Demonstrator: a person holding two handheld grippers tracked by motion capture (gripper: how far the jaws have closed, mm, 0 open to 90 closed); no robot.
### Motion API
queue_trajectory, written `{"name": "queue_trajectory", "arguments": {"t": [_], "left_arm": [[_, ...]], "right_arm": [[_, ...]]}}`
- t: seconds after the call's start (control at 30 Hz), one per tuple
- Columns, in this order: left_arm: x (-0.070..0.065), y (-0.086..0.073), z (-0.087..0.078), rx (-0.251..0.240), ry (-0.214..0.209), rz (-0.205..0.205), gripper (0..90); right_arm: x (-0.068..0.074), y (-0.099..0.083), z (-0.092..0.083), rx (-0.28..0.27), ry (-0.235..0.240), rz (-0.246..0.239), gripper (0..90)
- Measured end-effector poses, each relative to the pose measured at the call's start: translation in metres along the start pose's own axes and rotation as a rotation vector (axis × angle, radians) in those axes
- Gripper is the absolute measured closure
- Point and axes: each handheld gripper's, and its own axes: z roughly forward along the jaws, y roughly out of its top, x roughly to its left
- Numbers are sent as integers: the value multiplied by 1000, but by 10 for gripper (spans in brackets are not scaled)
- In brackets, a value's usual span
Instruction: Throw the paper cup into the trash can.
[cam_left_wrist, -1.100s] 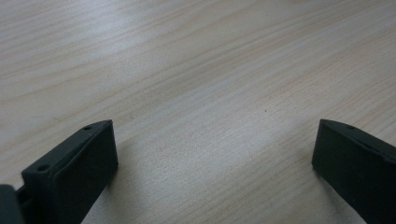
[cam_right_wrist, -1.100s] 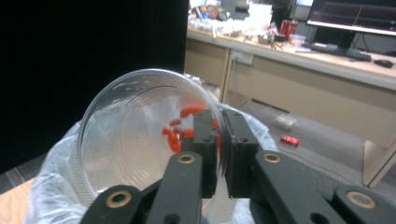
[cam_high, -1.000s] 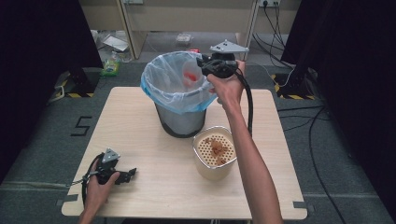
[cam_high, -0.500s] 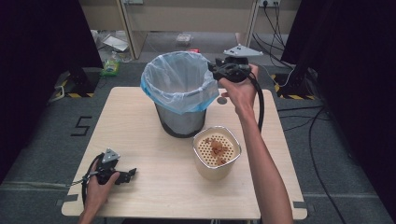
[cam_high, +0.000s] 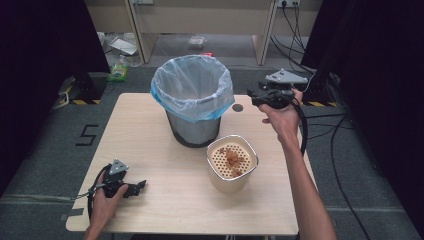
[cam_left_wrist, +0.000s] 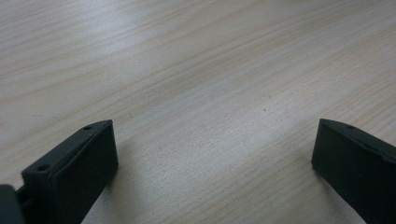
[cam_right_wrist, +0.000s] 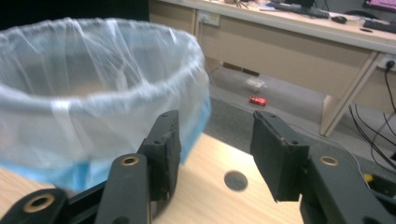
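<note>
Crumbly brown scraps (cam_high: 232, 160) in the perforated tub (cam_high: 220, 181) look light and fragile; I'd pinch one gently at its middle. My right gripper (cam_high: 255, 95), empty beside the bin (cam_high: 192, 90), has just been opening; my left gripper (cam_high: 139, 186) rests open on the table (cam_high: 150, 135).

Black right gripper (cam_high: 256, 95) with brass rivets, grey three-cornered plate and black cable; matching left gripper (cam_high: 138, 187); bare forearms

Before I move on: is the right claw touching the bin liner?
Apart. In the high view the right claw sits beside the bin liner, tabletop showing between them.
</note>
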Motion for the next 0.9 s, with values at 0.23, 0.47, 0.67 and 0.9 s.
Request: {"name": "queue_trajectory", "arguments": {"t": [0.23, 0.47, 0.67, 0.9], "left_arm": [[0, 0, 0, 1, 0, -1, 0], [0, 0, 0, 2, 0, -1, 0], [0, 0, 0, 1, 0, 0, 0], [0, 0, 0, 2, 0, 0, 0]], "right_arm": [[-9, -29, -17, 34, -48, 0, 460], [-13, -60, -31, 57, -88, 6, 421], [-15, -90, -41, 90, -114, 10, 416], [-18, -124, -47, 126, -111, 38, 413]]}}
